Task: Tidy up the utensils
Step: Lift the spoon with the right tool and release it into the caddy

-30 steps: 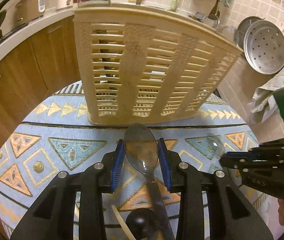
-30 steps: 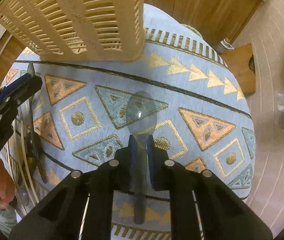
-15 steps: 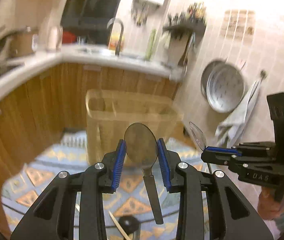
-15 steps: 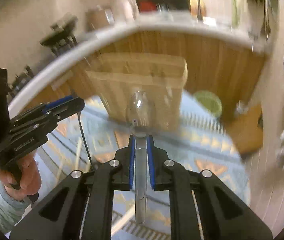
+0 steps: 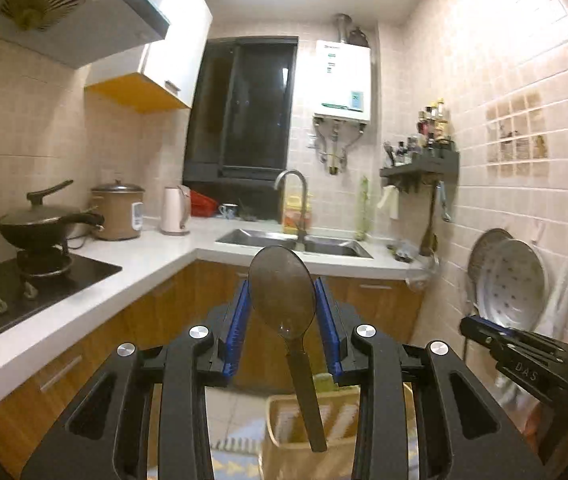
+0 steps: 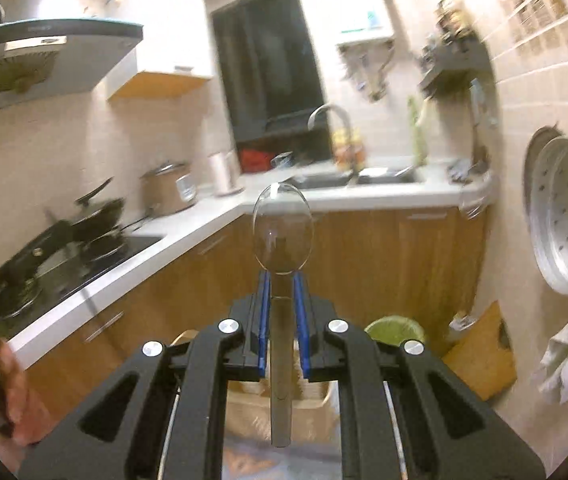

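1. Blue-padded fingers [image 5: 240, 320] of the left gripper [image 5: 283, 316] clamped on the bowl of a dark smoky spoon [image 5: 282, 292], one pad at each edge; handle hanging down toward the camera.
2. Right gripper [image 6: 283, 308] pinched tight on the neck of a clear spoon [image 6: 283, 236], bowl standing above the fingertips [image 6: 264, 308], handle running down between the arms.
3. Only in the left view: the right gripper [image 5: 472, 326] at the right edge, end-on, with a thin dark line hanging below its tip, probably the clear spoon's handle, too slim to confirm.
4. Only in the right view: a hand [image 6: 8, 396] at the lower left edge, blurred, gripping something black.
5. Cream slatted basket [image 5: 304, 420] low between the arms in both views, beneath the spoon handles, rim upward.
6. Dark spoon opaque-grey and matte; clear spoon glassy, cabinet wood visible through its bowl.
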The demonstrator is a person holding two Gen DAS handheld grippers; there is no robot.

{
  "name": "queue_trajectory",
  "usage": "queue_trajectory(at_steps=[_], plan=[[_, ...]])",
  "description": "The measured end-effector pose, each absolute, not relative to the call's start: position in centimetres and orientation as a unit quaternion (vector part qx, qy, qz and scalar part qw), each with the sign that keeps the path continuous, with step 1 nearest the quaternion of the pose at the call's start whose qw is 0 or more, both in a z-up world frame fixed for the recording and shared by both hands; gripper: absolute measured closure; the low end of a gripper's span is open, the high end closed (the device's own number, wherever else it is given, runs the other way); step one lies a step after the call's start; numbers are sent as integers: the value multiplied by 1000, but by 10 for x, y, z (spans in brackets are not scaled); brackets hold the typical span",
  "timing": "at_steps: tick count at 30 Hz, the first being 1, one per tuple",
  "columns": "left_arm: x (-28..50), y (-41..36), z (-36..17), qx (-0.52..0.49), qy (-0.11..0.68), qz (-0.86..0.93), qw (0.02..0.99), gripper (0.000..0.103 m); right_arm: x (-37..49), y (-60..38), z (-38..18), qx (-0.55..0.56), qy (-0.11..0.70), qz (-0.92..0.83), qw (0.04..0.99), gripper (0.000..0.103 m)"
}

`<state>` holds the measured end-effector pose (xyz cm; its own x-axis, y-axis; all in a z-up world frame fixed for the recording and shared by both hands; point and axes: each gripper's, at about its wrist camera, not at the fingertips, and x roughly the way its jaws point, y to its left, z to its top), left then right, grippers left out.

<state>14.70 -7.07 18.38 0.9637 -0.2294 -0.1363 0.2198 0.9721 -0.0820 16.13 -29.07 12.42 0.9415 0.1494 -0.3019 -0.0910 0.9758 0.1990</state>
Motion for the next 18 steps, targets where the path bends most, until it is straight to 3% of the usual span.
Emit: queue_trajectory(at_steps=[18], plan=[[202, -77, 122, -39, 77, -80, 993, 72, 219, -277, 60, 67, 145, 6, 987, 93]])
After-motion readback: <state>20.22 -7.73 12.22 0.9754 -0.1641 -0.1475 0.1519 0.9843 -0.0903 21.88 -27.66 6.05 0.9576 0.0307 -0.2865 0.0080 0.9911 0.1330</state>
